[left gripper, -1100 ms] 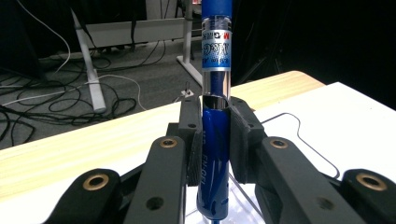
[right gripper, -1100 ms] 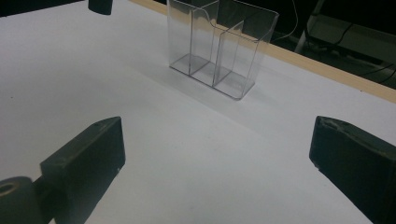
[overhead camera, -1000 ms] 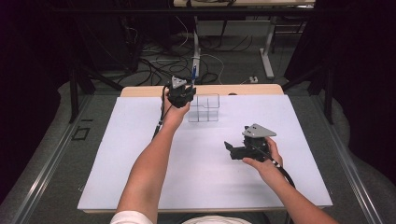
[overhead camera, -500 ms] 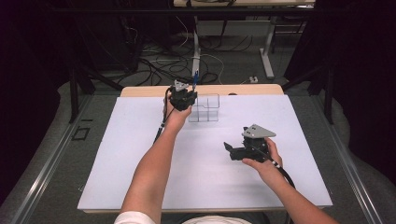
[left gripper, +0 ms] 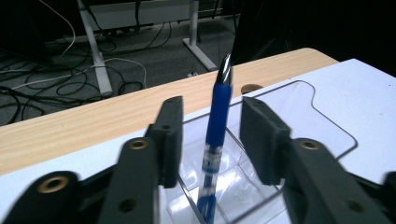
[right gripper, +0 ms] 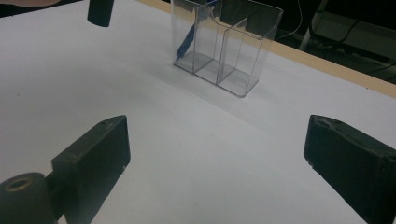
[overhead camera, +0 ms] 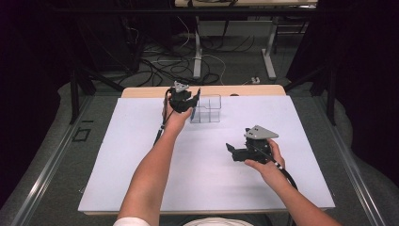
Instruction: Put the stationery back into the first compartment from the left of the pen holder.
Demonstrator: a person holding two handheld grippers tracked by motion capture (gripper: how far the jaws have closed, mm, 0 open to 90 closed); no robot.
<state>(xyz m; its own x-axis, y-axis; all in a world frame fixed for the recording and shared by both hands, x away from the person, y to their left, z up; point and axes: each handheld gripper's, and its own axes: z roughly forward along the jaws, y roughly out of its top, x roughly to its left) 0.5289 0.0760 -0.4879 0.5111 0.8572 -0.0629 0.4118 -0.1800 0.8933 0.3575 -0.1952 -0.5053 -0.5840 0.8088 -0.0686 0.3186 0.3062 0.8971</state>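
A blue pen (left gripper: 217,121) stands tilted in the left compartment of a clear plastic holder (left gripper: 299,112) at the far middle of the white table sheet (overhead camera: 141,141). My left gripper (left gripper: 212,112) hovers over that compartment. Its jaws have just been opening, and the pen stands between the pads with a gap on each side. In the high view the left gripper (overhead camera: 190,101) sits at the left end of the holder (overhead camera: 211,110). My right gripper (overhead camera: 230,149) rests open at the mid right of the sheet, pointing left, with nothing between its jaws (right gripper: 219,154). It faces the holder (right gripper: 233,51) and the pen (right gripper: 187,42).
The holder's other compartments (right gripper: 233,70) hold nothing. A wooden table edge (overhead camera: 254,90) runs behind the sheet, with cables and desk legs on the floor beyond (overhead camera: 197,56).
The left gripper's jaws have parted from the pen, which now stands free in the holder. Both hands have kept their places.
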